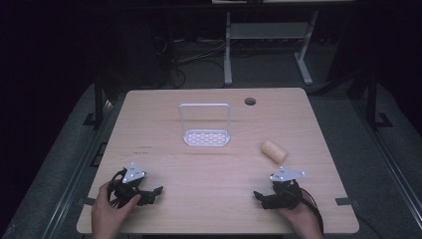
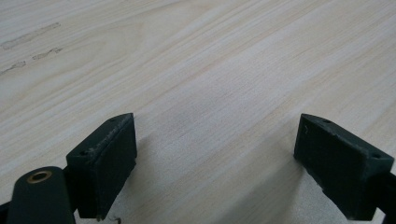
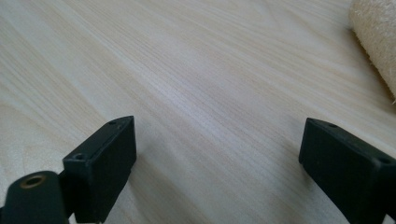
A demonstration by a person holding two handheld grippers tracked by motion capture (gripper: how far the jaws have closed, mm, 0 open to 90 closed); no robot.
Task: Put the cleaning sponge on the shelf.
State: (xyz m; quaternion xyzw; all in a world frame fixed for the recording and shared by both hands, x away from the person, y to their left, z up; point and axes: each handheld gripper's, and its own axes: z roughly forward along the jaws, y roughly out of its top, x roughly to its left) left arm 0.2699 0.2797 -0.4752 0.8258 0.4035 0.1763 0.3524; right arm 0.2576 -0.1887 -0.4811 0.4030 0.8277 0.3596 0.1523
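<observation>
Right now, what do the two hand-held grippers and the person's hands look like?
Both are black. The left hand-held gripper and the right hand-held gripper each carry a grey three-cornered plate on top, and a dark cable trails from each. Up close, the jaws are blocky black pads with small holes, beside a brass-ringed hole. The left hand and right hand are bare, no sleeves visible.

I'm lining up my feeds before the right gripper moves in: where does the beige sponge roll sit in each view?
High view: the beige sponge roll lies right of centre on the table, just beyond the right gripper.
Left gripper view: not in it; bare wood between open jaws.
Right gripper view: its fuzzy edge sits at the top right corner, beyond the right jaw.
Shared landmark: the light wood-grain table.
</observation>
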